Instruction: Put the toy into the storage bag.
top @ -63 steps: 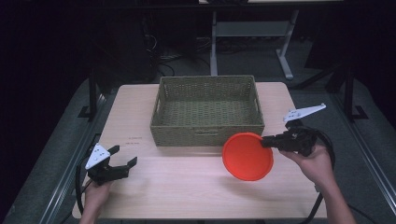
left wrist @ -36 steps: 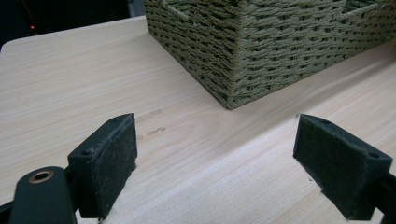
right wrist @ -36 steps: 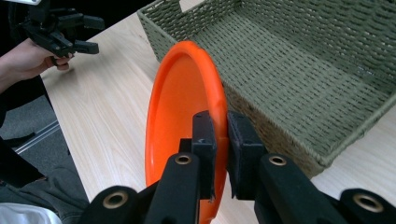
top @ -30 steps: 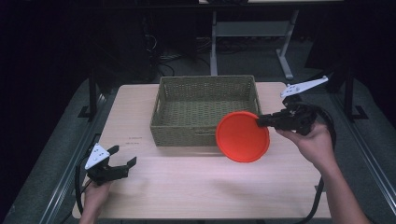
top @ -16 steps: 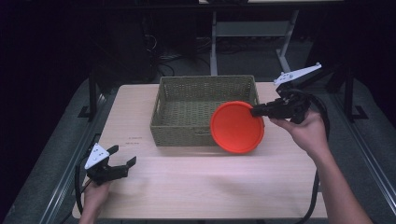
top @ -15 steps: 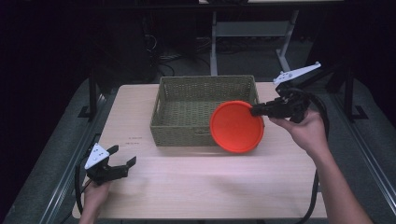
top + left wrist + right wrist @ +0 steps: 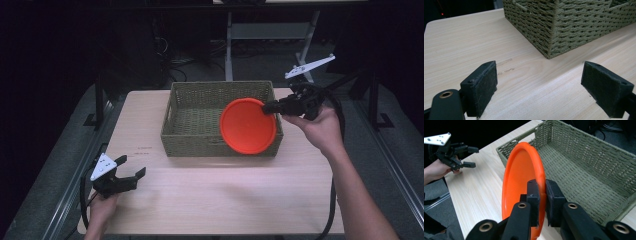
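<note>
One basket: I see a green woven basket at the far middle of the table; what shows of its woven floor is bare, and the part behind the plate is hidden from me.
Plate: an orange plate is held on edge, tilted, off the table, over the basket's near right corner; in the high view it overlaps the rim and front wall there.
Right gripper: my right gripper is clamped on the plate's rim, one pad on each face.
Left gripper: my left gripper sits low at the table's near left corner, well apart from the basket, jaws spread wide with only bare wood between them.
Writing: a small dark printed mark lies on the wood just left of the basket's near corner; I cannot read it.
Labels: I make out no brand on the basket or plate.
</note>
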Demonstrator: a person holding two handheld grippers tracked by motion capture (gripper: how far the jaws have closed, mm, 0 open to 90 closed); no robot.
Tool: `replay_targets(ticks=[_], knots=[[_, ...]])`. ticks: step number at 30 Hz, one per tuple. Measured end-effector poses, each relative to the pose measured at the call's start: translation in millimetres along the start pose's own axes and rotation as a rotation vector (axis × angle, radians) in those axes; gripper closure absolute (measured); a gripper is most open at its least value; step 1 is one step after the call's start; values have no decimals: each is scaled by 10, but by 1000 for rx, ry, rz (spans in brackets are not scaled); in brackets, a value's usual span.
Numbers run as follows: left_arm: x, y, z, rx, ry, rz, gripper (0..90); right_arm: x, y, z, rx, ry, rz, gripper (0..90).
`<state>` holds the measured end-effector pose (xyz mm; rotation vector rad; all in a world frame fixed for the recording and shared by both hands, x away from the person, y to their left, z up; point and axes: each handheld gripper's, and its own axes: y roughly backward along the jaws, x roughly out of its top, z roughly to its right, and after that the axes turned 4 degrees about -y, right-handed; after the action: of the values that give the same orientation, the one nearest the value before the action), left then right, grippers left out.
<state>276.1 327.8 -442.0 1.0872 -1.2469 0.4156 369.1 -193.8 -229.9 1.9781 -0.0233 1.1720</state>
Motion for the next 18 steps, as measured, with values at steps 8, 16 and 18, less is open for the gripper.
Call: replay_targets(ticks=[8, 16, 18], knots=[[3, 1, 2, -1, -1, 2, 129, 107, -36, 53, -6, -13, 4, 821], [4, -2, 3, -3, 0, 4, 129, 226, -114, 85, -11, -21, 3, 821], [5, -3, 5, -4, -1, 5, 129, 258, -134, 87, -9, -30, 4, 821]])
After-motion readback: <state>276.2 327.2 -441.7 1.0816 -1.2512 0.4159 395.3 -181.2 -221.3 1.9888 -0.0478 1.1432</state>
